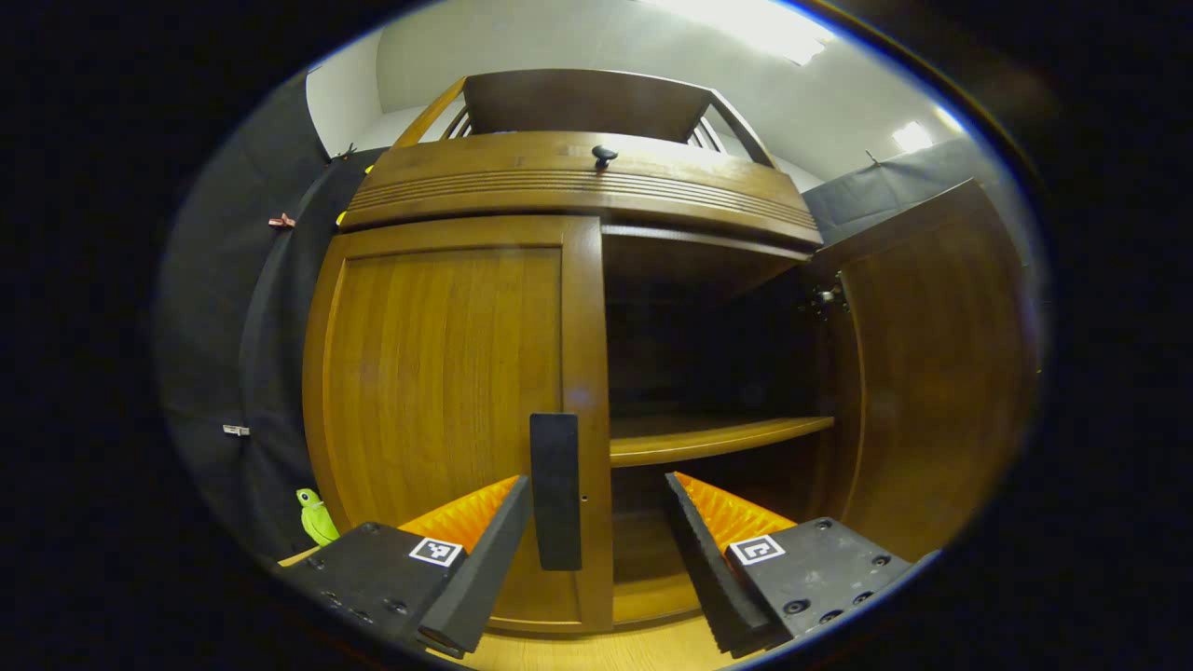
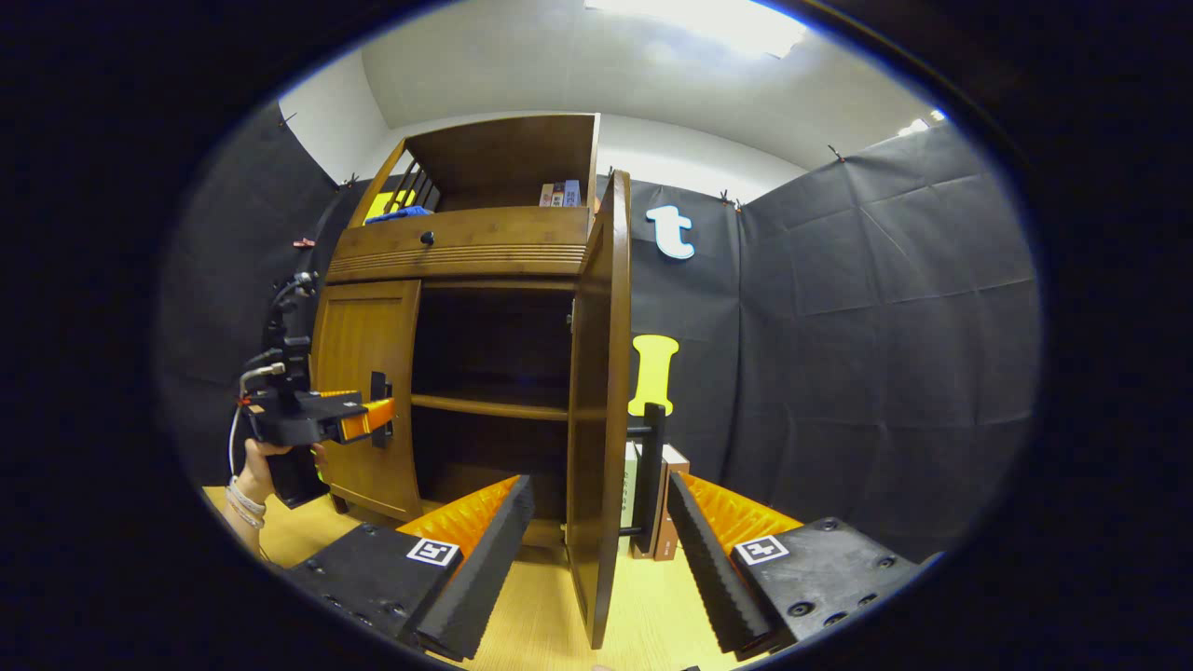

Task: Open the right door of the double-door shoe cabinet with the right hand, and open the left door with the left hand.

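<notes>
The wooden shoe cabinet (image 1: 578, 182) fills the left gripper view. Its left door (image 1: 438, 373) is closed and carries a dark vertical handle (image 1: 555, 489). My left gripper (image 1: 596, 508) is open, with that handle between its fingers, close to the left one and not pressed. The right door (image 1: 932, 373) stands swung wide. In the right gripper view the right door (image 2: 596, 419) is edge-on, its dark bar handle (image 2: 651, 475) on the far side. My right gripper (image 2: 596, 513) is open and straddles the door's edge and handle. A hand (image 2: 253, 480) holds the left gripper (image 2: 359, 419) at the left door's handle (image 2: 379, 410).
Inside the cabinet a shelf (image 1: 718, 433) crosses dark space. A drawer knob (image 1: 604, 154) sits above the doors. Books (image 2: 559, 193) stand on the top shelf. A green toy (image 1: 315, 517) lies left of the cabinet, and boxes (image 2: 669, 508) lean behind the open door. Black cloth walls surround.
</notes>
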Action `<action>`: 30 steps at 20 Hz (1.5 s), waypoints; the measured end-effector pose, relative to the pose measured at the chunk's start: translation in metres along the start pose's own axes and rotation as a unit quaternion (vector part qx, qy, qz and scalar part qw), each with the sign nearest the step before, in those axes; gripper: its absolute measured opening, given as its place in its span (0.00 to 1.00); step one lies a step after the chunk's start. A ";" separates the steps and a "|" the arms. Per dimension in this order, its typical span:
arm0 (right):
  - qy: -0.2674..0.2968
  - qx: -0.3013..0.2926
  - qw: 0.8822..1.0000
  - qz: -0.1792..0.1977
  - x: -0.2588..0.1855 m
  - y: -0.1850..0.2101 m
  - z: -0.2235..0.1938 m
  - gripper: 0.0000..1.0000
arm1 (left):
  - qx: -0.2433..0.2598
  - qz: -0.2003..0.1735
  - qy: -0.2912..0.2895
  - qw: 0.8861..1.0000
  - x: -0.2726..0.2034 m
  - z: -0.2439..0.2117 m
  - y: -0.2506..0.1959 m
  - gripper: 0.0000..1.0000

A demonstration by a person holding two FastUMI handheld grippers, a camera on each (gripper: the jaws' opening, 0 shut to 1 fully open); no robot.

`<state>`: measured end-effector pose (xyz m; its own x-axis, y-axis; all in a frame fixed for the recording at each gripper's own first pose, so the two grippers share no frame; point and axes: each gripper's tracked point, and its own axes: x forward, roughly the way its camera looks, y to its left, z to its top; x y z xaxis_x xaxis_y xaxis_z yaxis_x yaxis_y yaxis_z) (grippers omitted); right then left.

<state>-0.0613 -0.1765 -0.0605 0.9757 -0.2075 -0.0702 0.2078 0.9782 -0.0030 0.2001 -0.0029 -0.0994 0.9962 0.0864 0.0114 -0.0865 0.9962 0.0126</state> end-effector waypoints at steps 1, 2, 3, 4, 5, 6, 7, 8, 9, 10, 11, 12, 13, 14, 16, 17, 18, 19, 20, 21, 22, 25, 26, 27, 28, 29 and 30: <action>-0.008 0.002 1.000 0.001 0.000 0.000 0.002 0.93 | -0.002 0.003 0.002 1.000 0.006 -0.004 0.003 0.87; -0.017 0.003 1.000 -0.001 0.000 -0.002 0.006 0.94 | 0.000 0.008 0.000 1.000 0.010 -0.005 0.006 0.82; -0.023 0.002 1.000 -0.005 -0.001 -0.004 0.007 0.96 | 0.005 0.015 0.001 1.000 0.016 -0.007 0.011 0.80; -0.028 0.000 1.000 -0.012 -0.001 -0.009 0.009 0.96 | 0.009 0.021 0.005 1.000 0.022 -0.013 0.015 0.79; -0.031 -0.001 0.999 -0.019 -0.001 -0.013 0.010 0.96 | 0.007 0.020 0.010 1.000 0.025 -0.016 0.015 0.76; -0.033 -0.002 0.999 -0.026 -0.001 -0.018 0.011 0.96 | 0.002 0.017 0.013 1.000 0.028 -0.017 0.015 0.74; -0.036 -0.002 0.999 -0.030 -0.001 -0.020 0.011 0.94 | -0.003 0.014 0.014 1.000 0.030 -0.019 0.015 0.70; -0.038 -0.001 0.999 -0.031 -0.001 -0.022 0.012 0.96 | -0.001 0.018 0.016 1.000 0.032 -0.020 0.017 0.65; -0.040 -0.001 0.999 -0.030 -0.001 -0.021 0.013 0.97 | 0.008 0.029 0.013 0.999 0.033 -0.020 0.020 0.61; -0.041 -0.002 0.999 -0.028 -0.001 -0.021 0.013 0.97 | 0.017 0.035 0.012 0.999 0.034 -0.021 0.023 0.52; -0.040 -0.004 0.999 -0.028 -0.001 -0.021 0.012 0.96 | 0.016 0.035 0.009 0.999 0.032 -0.020 0.021 0.47; -0.038 -0.007 0.999 -0.029 0.000 -0.022 0.011 0.96 | 0.019 0.036 0.010 0.999 0.038 -0.021 0.021 0.42; -0.034 -0.011 0.999 -0.031 0.000 -0.023 0.007 0.96 | 0.018 0.036 0.010 0.999 0.037 -0.019 0.021 0.36; -0.030 -0.012 0.999 -0.032 0.001 -0.024 0.005 0.96 | 0.013 0.034 0.011 0.999 0.036 -0.020 0.021 0.37; -0.020 -0.009 0.999 -0.029 0.000 -0.023 0.000 0.96 | -0.002 0.030 0.017 0.999 0.035 -0.020 0.022 0.35; -0.017 -0.006 1.000 -0.026 0.001 -0.020 0.000 0.96 | -0.007 0.028 0.020 0.999 0.035 -0.020 0.022 0.35; -0.016 -0.004 1.000 -0.025 0.000 -0.019 0.001 0.96 | -0.009 0.028 0.021 0.999 0.034 -0.020 0.021 0.34; -0.017 -0.003 1.000 -0.026 -0.002 -0.018 0.002 0.97 | -0.008 0.027 0.023 0.999 0.033 -0.019 0.021 0.33; -0.018 -0.003 0.999 -0.026 -0.002 -0.018 0.003 0.97 | -0.008 0.026 0.024 0.999 0.030 -0.020 0.022 0.32; -0.020 -0.002 0.999 -0.026 -0.004 -0.017 0.004 0.96 | -0.009 0.023 0.026 0.999 0.028 -0.020 0.021 0.32; -0.020 -0.001 0.999 -0.025 -0.005 -0.015 0.005 0.96 | -0.013 0.019 0.027 0.999 0.024 -0.019 0.022 0.31; -0.017 0.003 1.000 -0.023 -0.007 -0.010 0.005 0.94 | -0.022 0.006 0.031 0.999 0.009 -0.015 0.022 0.31; -0.014 0.004 1.000 -0.019 -0.007 -0.007 0.004 0.96 | -0.025 0.002 0.033 0.999 0.001 -0.015 0.023 0.31; -0.011 0.004 1.000 -0.015 -0.009 -0.002 0.003 0.94 | -0.028 -0.002 0.033 0.999 -0.005 -0.014 0.024 0.31; -0.011 0.003 1.000 -0.011 -0.010 0.003 0.003 0.96 | -0.030 -0.004 0.033 0.999 -0.012 -0.013 0.025 0.31; -0.012 0.000 1.000 -0.006 -0.010 0.007 0.004 0.96 | -0.032 -0.006 0.033 0.999 -0.020 -0.012 0.026 0.31; -0.014 -0.002 1.000 -0.003 -0.010 0.013 0.005 0.96 | -0.033 -0.007 0.033 0.999 -0.026 -0.010 0.027 0.31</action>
<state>-0.0685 -0.1619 -0.0548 0.9761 -0.2131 -0.0432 0.2130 0.9770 -0.0070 0.1715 0.0221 -0.1097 0.9961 0.0702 -0.0537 -0.0731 0.9959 -0.0537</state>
